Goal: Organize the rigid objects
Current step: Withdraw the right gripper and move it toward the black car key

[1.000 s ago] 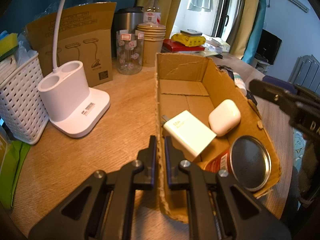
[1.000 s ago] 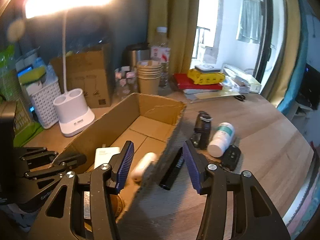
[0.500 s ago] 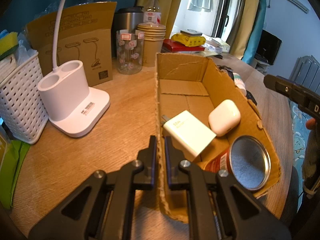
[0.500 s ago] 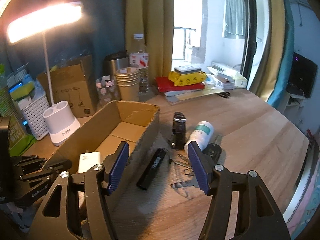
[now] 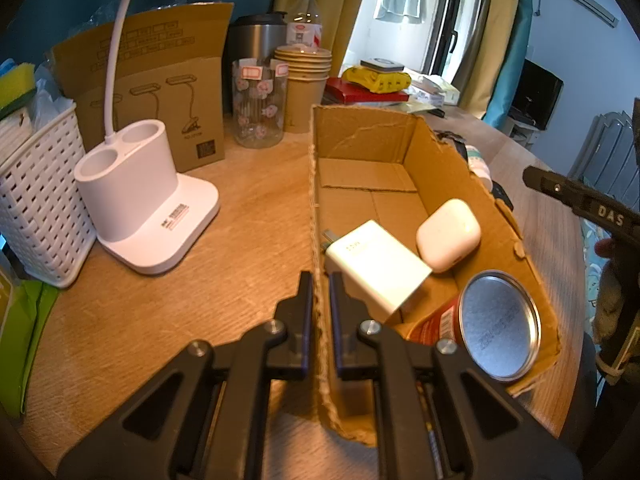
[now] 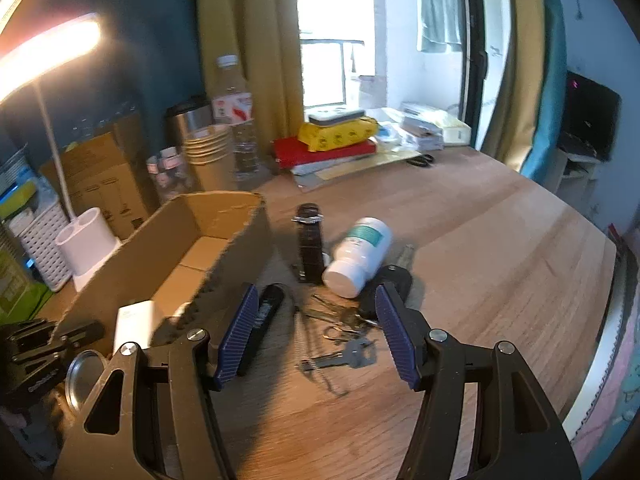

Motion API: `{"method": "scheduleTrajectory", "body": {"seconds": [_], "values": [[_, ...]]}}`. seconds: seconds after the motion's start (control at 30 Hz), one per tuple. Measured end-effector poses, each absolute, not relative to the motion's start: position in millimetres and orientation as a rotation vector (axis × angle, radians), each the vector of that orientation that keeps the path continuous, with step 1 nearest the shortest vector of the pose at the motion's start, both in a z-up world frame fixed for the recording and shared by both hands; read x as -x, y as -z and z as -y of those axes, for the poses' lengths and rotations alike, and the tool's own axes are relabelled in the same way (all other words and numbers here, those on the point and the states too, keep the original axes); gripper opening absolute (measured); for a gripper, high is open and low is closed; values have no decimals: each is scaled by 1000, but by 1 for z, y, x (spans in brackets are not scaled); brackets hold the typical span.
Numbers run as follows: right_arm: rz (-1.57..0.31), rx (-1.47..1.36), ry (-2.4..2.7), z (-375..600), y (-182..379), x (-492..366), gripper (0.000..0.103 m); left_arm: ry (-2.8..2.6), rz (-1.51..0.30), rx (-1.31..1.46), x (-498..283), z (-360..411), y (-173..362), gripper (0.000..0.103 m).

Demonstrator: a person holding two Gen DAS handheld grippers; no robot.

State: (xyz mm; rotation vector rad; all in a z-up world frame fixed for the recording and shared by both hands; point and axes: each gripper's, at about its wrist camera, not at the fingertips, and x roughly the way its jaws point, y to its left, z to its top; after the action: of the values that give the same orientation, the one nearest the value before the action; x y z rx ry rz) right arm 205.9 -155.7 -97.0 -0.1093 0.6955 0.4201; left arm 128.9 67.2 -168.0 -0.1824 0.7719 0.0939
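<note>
My left gripper (image 5: 320,312) is shut on the near left wall of the open cardboard box (image 5: 314,216). In the box lie a white charger (image 5: 376,268), a white earbud case (image 5: 448,234) and a tin can (image 5: 492,324) on its side. My right gripper (image 6: 312,320) is open and empty above the table, to the right of the box (image 6: 240,240). Below and ahead of it lie a black stick-shaped device (image 6: 264,316), a bunch of keys (image 6: 344,344), a white pill bottle (image 6: 358,256), a black watch strap (image 6: 310,244) and a black key fob (image 6: 394,284).
A white lamp base (image 5: 140,200), a white basket (image 5: 36,200), a brown lamp carton (image 5: 156,80), a glass jar (image 5: 258,108) and paper cups (image 5: 304,84) stand left of and behind the box. Books and a yellow pack (image 6: 340,136) lie at the back. The table edge (image 6: 600,320) runs at right.
My right gripper has moved right, away from the box and over the loose items, and its jaws have opened wider. My left gripper has held still on the box wall.
</note>
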Motion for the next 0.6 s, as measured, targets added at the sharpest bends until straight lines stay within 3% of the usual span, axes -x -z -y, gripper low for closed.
{"method": "scheduleTrajectory", "body": {"seconds": [0.6], "values": [[-821,103,-295,175,142,-254,64,-94,-771,183,-129,-67,168,9]]}}
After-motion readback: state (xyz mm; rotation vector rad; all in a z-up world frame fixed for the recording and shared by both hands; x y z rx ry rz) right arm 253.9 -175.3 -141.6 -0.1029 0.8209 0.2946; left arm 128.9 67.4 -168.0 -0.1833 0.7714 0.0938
